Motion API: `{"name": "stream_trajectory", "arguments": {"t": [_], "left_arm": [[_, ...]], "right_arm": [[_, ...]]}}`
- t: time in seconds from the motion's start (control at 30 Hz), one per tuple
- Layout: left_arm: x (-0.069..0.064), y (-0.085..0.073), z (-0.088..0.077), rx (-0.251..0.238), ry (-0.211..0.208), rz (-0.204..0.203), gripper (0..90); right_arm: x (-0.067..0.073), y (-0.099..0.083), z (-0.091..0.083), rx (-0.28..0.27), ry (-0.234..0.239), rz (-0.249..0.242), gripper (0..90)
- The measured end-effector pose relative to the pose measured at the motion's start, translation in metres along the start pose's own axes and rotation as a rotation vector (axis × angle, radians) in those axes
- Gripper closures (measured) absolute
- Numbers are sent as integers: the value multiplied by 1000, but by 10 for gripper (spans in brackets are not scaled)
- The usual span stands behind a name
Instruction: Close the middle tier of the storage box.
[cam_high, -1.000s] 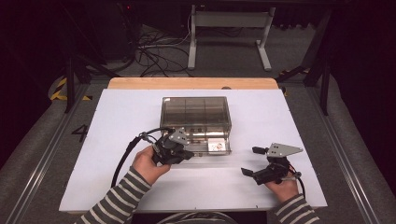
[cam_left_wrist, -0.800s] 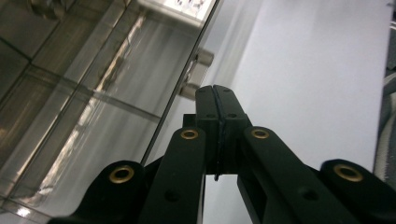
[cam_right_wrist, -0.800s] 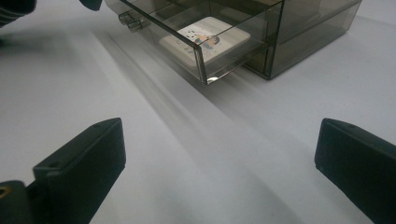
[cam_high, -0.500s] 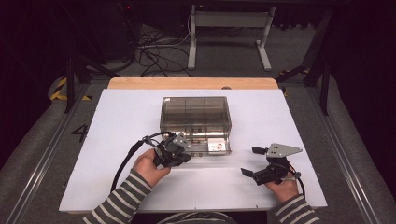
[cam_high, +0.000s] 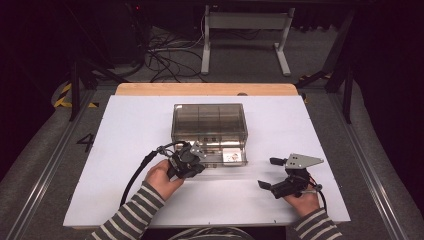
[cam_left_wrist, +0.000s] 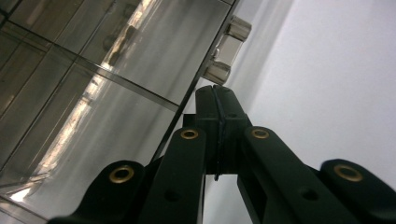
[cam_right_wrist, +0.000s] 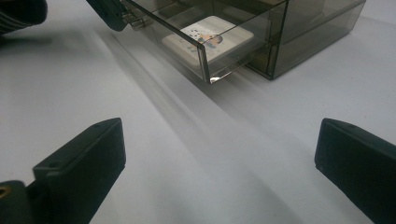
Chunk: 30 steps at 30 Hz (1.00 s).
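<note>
Overhead light falls evenly on the white bench (cam_high: 300, 130) while the room behind sinks into darkness, the smoky clear box (cam_high: 210, 122) throws back pale streaked glare and soft shadow bands, and the close views blur at their nearest edges.

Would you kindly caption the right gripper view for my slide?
Open right gripper faces a smoky plastic box's pulled-out drawer holding a white card.

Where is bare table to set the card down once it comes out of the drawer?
The widest bare patch lies left of the clear box, up to the white table's left edge. Another runs between the open drawer and the right gripper, narrower. It is crowded at the drawer's front, where the left gripper sits by the handle.
</note>
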<state>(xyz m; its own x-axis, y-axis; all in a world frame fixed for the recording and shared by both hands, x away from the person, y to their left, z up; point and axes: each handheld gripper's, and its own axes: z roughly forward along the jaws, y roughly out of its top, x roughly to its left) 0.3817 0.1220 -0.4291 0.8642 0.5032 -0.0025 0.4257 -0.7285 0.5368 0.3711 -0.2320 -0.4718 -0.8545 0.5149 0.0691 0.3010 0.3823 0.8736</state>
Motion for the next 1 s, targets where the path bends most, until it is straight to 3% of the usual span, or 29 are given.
{"name": "stream_trajectory", "arguments": {"t": [0.6,0.8,1.0], "left_arm": [[1,1,2,-8,6,-5,900],[7,3,1,-34,11,-35,900],[14,3,1,-71,12,-90,900]], "right_arm": [[0,0,0,1,1,1,24],[0,0,0,0,3,0,24],[0,0,0,1,3,0,24]]}}
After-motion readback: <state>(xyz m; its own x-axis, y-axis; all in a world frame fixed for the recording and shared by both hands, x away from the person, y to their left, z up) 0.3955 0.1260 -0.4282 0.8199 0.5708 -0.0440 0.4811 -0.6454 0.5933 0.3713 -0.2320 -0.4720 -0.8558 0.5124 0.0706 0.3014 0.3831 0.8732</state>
